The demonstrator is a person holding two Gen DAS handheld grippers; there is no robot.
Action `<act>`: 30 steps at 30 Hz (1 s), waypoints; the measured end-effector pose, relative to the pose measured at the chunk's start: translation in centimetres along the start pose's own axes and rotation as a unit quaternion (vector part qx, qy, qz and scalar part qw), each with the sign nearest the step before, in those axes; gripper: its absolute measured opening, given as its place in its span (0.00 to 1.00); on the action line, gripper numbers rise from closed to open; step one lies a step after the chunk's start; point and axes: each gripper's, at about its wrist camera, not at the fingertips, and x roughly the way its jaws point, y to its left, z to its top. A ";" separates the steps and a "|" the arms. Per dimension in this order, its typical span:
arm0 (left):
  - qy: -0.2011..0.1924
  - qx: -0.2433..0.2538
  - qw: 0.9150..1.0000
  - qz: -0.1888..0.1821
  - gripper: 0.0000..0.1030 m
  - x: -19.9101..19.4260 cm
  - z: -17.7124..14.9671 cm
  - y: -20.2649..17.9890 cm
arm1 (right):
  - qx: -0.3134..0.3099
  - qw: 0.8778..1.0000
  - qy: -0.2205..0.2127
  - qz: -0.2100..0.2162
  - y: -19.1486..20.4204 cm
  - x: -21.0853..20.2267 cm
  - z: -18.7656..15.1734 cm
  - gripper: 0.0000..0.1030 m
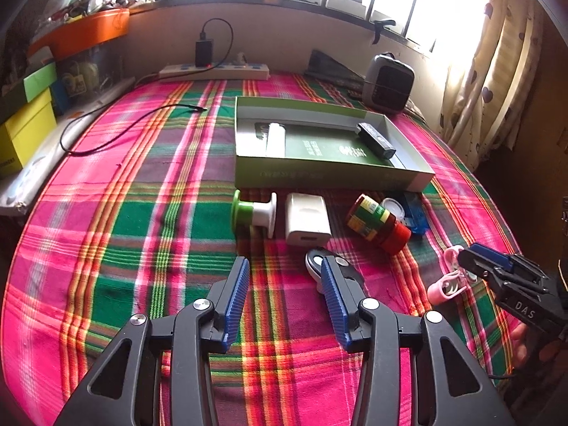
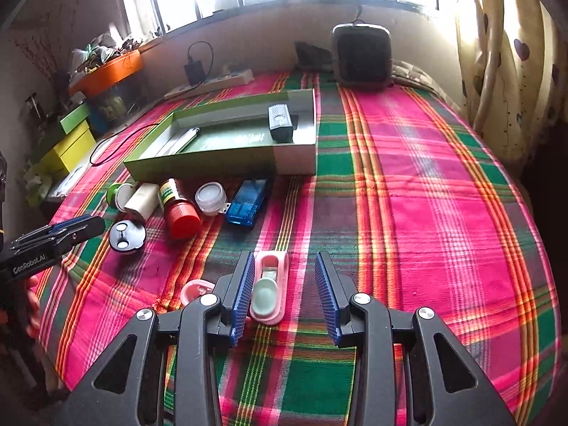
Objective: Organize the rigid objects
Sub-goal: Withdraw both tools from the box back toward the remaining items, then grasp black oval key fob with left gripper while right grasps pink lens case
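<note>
A green open box (image 1: 333, 174) (image 2: 227, 163) lies on the plaid cloth and holds a white tube (image 1: 275, 140) and a black device (image 1: 376, 140). In front of it lie a green-white spool (image 1: 254, 213), a white adapter (image 1: 307, 223), a red-capped bottle (image 1: 378, 222) (image 2: 179, 209), a small clear jar (image 2: 211, 197), a blue USB stick (image 2: 246, 202) and a black-white remote (image 1: 317, 264) (image 2: 124, 236). My left gripper (image 1: 285, 277) is open, its right finger just over the remote. My right gripper (image 2: 285, 277) is open around a pink case (image 2: 269, 287), which lies against its left finger.
A power strip with a charger (image 1: 213, 69) and a grey heater (image 1: 388, 83) (image 2: 362, 56) stand at the back. A black cable (image 1: 124, 131) lies at the left. Yellow and green boxes (image 1: 26, 131) stack at the left edge. A curtain (image 2: 504, 53) hangs on the right.
</note>
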 end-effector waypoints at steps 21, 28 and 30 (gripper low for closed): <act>0.034 -0.001 0.999 -0.036 0.44 1.9 -0.2 -1.7 | -0.012 0.999 0.025 -0.037 -0.7 1.2 0.1 0.36; 0.040 -0.006 0.999 -0.028 0.44 2.7 0.2 -1.8 | -0.019 0.998 0.027 -0.056 -1.2 1.1 -0.1 0.36; 0.038 -0.009 0.999 -0.027 0.44 2.7 0.3 -1.7 | -0.016 0.998 0.026 -0.059 -1.4 1.1 -0.1 0.36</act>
